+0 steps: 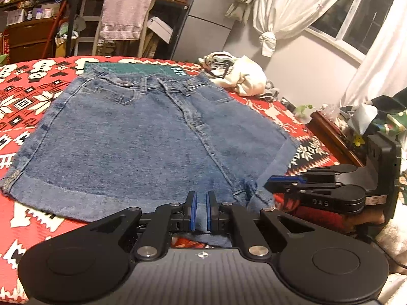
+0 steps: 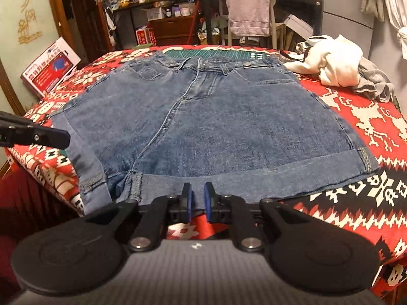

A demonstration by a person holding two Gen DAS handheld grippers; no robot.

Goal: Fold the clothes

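Blue denim shorts (image 1: 142, 137) (image 2: 216, 117) lie flat on a table, waistband far, rolled cuffs near. My left gripper (image 1: 203, 203) hovers low over the near hem of the left leg, close to the crotch; its blue pads stand a narrow gap apart with denim showing between them. My right gripper (image 2: 198, 200) sits at the near cuff of the right leg, pads also slightly apart, the hem edge and red cloth visible in the gap. The right gripper (image 1: 269, 183) points at the crotch in the left wrist view; the left gripper (image 2: 64, 137) enters from the left in the right wrist view.
A red patterned cloth (image 1: 25, 96) (image 2: 368, 117) covers the table. A green cutting mat (image 2: 216, 53) lies under the waistband. A pile of white and grey clothes (image 2: 335, 61) sits far right. Beyond stand a chair with a pink towel (image 2: 249, 10) and cluttered shelves.
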